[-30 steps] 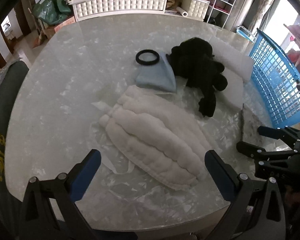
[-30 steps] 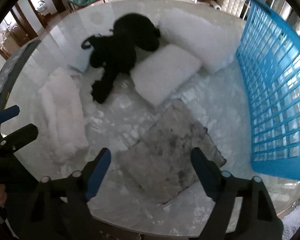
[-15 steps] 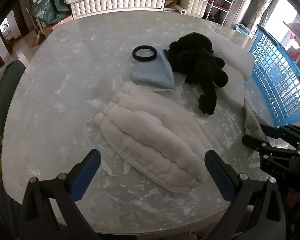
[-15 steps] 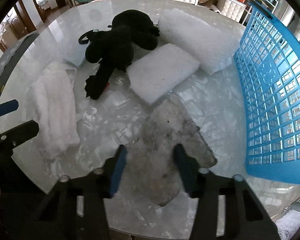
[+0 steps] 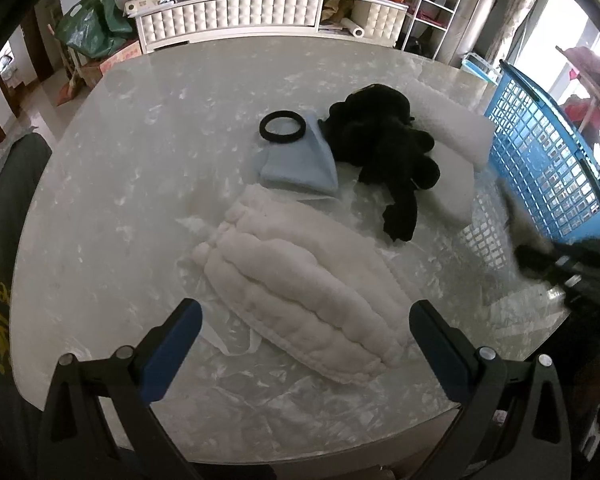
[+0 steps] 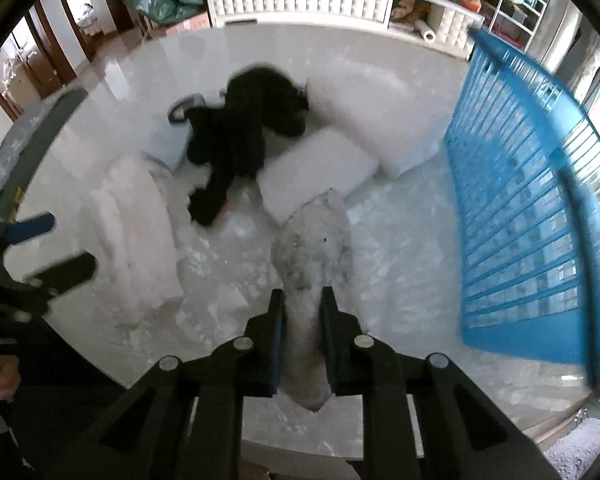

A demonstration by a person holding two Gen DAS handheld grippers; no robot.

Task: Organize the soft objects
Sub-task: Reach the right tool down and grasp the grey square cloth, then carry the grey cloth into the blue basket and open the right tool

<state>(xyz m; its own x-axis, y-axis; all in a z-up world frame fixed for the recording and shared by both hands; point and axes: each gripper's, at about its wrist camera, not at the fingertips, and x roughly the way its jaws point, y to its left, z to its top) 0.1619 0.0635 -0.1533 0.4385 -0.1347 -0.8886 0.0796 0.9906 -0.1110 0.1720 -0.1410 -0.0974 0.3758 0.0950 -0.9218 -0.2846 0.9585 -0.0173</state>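
Observation:
My right gripper (image 6: pixel 302 300) is shut on a grey mottled cloth (image 6: pixel 314 248) and holds it lifted off the marble table (image 6: pixel 400 240); it shows blurred in the left wrist view (image 5: pixel 540 258). My left gripper (image 5: pixel 304 320) is open and empty, just in front of a white ribbed fluffy cloth (image 5: pixel 300 280), which also shows in the right wrist view (image 6: pixel 132 236). A black plush toy (image 5: pixel 384 148) lies beyond, partly on a light blue cloth (image 5: pixel 300 164). Two white foam pads (image 6: pixel 320 168) (image 6: pixel 380 120) lie behind it.
A blue plastic basket (image 6: pixel 520 200) stands on its side at the table's right edge, also in the left wrist view (image 5: pixel 548 160). A black ring (image 5: pixel 282 128) lies beside the blue cloth. A dark chair back (image 5: pixel 4 240) is at the left edge.
My right gripper has shut on the grey cloth and lifted it off the table, bunching it up. The left gripper stays open over the white cloth.

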